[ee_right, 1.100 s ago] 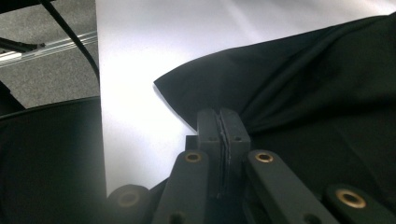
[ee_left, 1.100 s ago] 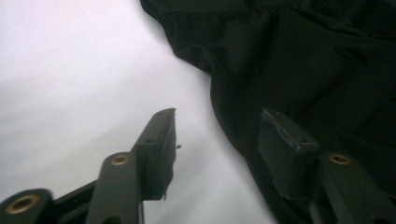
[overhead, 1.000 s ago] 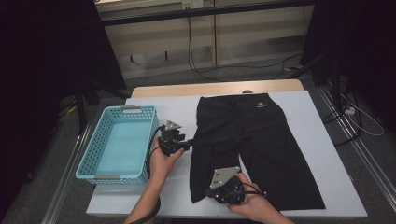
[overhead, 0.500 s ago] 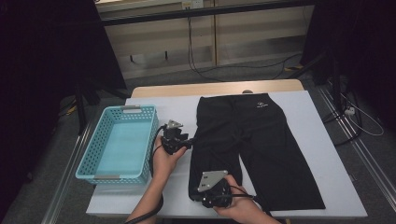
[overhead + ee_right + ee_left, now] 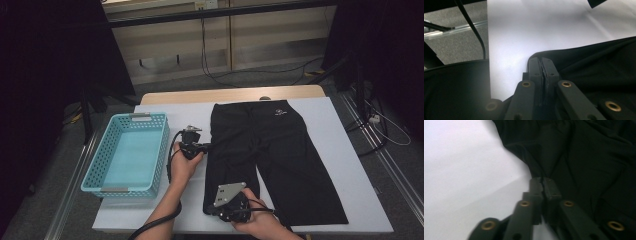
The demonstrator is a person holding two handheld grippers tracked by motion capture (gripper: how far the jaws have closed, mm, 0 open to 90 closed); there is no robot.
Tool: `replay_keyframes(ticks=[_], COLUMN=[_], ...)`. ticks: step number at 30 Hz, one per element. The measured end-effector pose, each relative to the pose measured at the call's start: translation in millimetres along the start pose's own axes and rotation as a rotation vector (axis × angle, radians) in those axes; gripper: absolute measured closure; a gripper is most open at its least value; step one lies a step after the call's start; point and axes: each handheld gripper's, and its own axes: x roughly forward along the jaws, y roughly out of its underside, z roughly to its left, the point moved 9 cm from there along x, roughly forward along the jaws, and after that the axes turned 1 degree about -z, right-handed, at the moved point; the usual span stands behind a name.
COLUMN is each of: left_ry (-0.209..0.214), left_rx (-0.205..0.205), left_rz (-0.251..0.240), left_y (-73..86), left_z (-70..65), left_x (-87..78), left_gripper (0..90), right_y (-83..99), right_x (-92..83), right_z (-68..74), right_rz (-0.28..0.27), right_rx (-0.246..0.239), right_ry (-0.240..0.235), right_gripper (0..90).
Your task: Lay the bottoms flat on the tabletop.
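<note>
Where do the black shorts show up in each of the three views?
High view: shorts spread flat, right of centre on the table.
Left gripper view: shorts at upper right, edge pinched in the shut jaws.
Right gripper view: shorts at lower right, hem in the shut jaws.
Shared landmark: the white table.

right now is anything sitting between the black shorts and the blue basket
Nothing visible. Only bare white table lies between the black shorts and the blue basket, apart from the left tool, shut on the shorts' near edge; its jaws have just closed. The basket looks empty.
</note>
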Motion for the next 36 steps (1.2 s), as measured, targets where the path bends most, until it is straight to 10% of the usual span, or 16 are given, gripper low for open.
replay_keyframes(ticks=[7,21,25,36], left_ry=[-0.023,-0.02,0.003,-0.037], left_rx=[-0.009,0.001,0.009,0.003], left_rz=[-0.078,-0.078,-0.078,-0.072], left_y=[-27.2,-35.1,-32.4,-31.6], left_z=[-0.2,7.6,1.8,10.9], left_x=[-9.5,-23.6,-21.8,-14.0], left_gripper=[90.0,89.7,89.5,89.3], right_y=[-2.4,-5.7,-8.3,32.2], right_x=[-4.7,-6.3,-13.9,-57.6], right_z=[5.0,6.2,-3.5,-89.5], right_rz=[-0.015,-0.05,-0.053,0.011], right_rx=[-0.008,-0.001,-0.003,0.177], right_ry=[-0.028,-0.041,0.019,0.337], right_gripper=[87.7,78.1,67.4,60.7])
